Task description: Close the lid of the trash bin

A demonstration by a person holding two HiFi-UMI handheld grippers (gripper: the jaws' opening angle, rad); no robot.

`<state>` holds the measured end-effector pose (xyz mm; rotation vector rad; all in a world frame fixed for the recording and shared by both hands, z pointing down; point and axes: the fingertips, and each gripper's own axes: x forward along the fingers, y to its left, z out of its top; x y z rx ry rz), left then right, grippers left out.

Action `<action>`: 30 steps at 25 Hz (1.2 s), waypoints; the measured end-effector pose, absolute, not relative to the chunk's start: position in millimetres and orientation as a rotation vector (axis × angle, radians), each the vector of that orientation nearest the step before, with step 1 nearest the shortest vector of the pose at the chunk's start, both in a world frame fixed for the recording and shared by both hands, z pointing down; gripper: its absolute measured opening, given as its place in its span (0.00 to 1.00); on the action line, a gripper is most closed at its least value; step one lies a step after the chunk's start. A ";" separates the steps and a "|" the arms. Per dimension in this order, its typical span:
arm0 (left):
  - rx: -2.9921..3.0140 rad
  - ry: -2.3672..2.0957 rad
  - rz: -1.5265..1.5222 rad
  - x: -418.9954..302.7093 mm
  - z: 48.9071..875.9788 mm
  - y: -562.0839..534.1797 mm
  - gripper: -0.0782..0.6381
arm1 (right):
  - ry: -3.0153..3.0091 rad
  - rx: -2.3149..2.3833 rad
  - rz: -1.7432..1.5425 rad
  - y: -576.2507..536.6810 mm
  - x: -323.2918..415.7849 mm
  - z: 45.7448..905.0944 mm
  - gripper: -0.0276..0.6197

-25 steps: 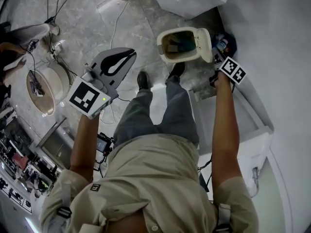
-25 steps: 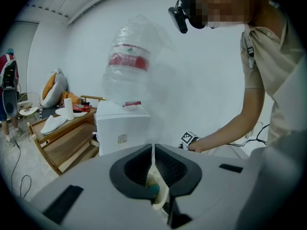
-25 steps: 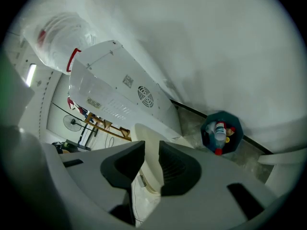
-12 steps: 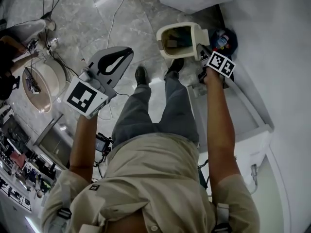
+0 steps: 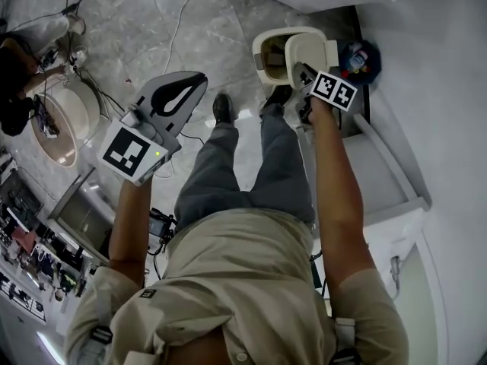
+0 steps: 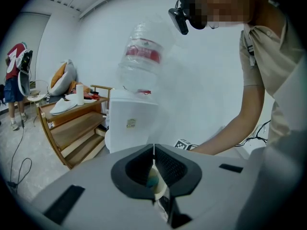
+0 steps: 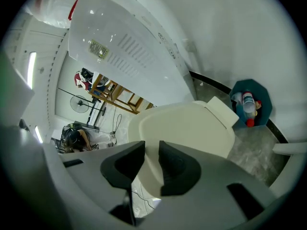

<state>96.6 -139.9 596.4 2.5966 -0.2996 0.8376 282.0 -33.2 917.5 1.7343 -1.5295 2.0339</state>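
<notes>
The cream trash bin [image 5: 272, 48] stands on the floor by the wall, just past the person's shoes. Its lid [image 5: 306, 52] is tilted partway over the opening, and the dark inside still shows at the left. My right gripper [image 5: 303, 76] rests against the lid's outer face, its jaws a narrow gap apart with nothing between them. In the right gripper view the lid [image 7: 192, 128] fills the space behind the right gripper [image 7: 152, 153]. My left gripper [image 5: 176, 97] hangs shut over the floor to the left of the bin, holding nothing; in its own view the left gripper [image 6: 153, 159] has its jaws touching.
A small blue bin [image 5: 359, 58] with bottles sits right of the trash bin against the wall. A white water dispenser [image 6: 132, 123] stands beyond, next to a wooden shelf [image 6: 72, 123]. Cables [image 5: 171, 29] run over the marble floor. A white ledge [image 5: 384, 181] is at right.
My right gripper moved up and left onto the lid. The lid swung from upright at the bin's right side down toward the opening. My left gripper barely shifted.
</notes>
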 end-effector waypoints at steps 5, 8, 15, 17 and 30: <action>2.586 -0.304 0.838 87.1 608.6 -140.4 0.13 | -1.512 1.672 2.026 -36.0 260.9 939.6 0.18; 2.570 -0.314 0.843 79.9 615.9 -142.4 0.13 | -1.500 1.630 2.014 -36.9 250.2 953.5 0.17; 2.540 -0.345 0.862 53.3 642.8 -151.0 0.13 | -1.460 1.551 1.991 -41.2 226.7 994.2 0.16; 2.529 -0.352 0.868 47.4 649.1 -152.3 0.13 | -1.444 1.539 1.988 -41.3 221.3 1005.0 0.16; 2.509 -0.388 0.904 27.3 673.1 -158.8 0.13 | -1.392 1.461 1.923 -43.5 208.1 1055.6 0.15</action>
